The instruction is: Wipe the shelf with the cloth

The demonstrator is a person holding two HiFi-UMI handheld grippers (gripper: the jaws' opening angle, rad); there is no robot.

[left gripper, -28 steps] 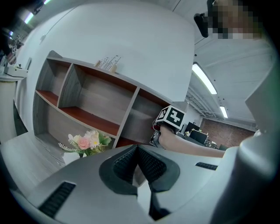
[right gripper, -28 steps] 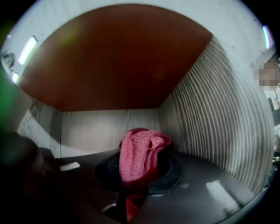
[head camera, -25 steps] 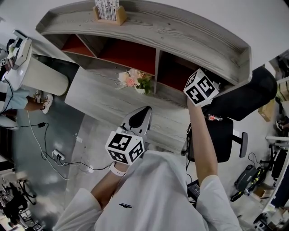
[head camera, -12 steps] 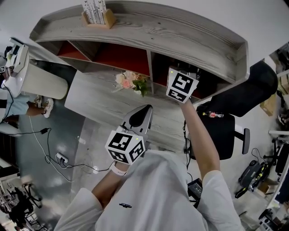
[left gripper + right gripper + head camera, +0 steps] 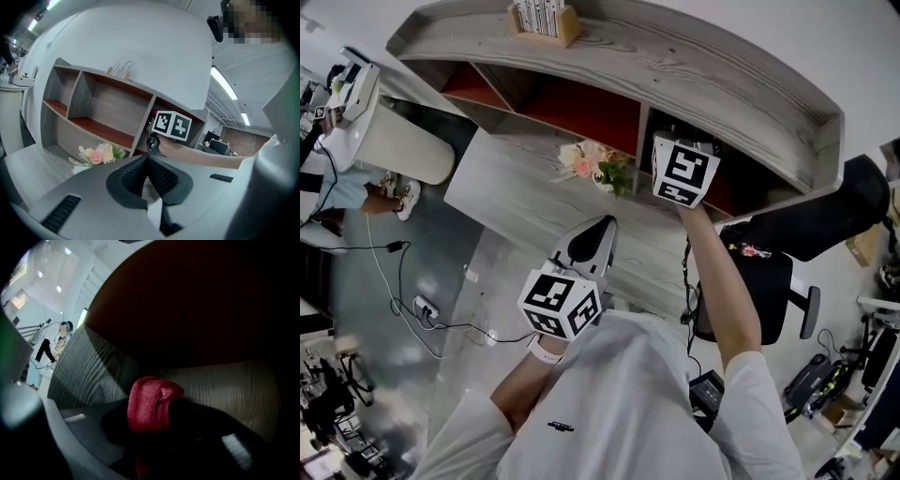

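Note:
The grey wooden shelf (image 5: 703, 70) has red back panels and several compartments. My right gripper (image 5: 684, 169) reaches into the right-hand compartment, and its marker cube hides the jaws in the head view. In the right gripper view, the right gripper (image 5: 157, 423) is shut on a bunched red cloth (image 5: 150, 401) that is pressed close to the grey shelf board (image 5: 229, 380), beside the compartment's left divider (image 5: 89, 366). My left gripper (image 5: 602, 230) hangs near my chest over the desk. Its jaws (image 5: 149, 161) are shut with nothing in them.
A bunch of pink and white flowers (image 5: 598, 169) lies on the grey desk (image 5: 511, 202) under the shelf. A wooden holder of cards (image 5: 546, 21) stands on the shelf top. A black chair (image 5: 773, 272) is at the right. A white machine (image 5: 389, 145) and floor cables (image 5: 403, 309) are at the left.
My right gripper has moved left along the right compartment, from its right end toward the divider, with the red cloth in it. The left gripper has stayed where it was.

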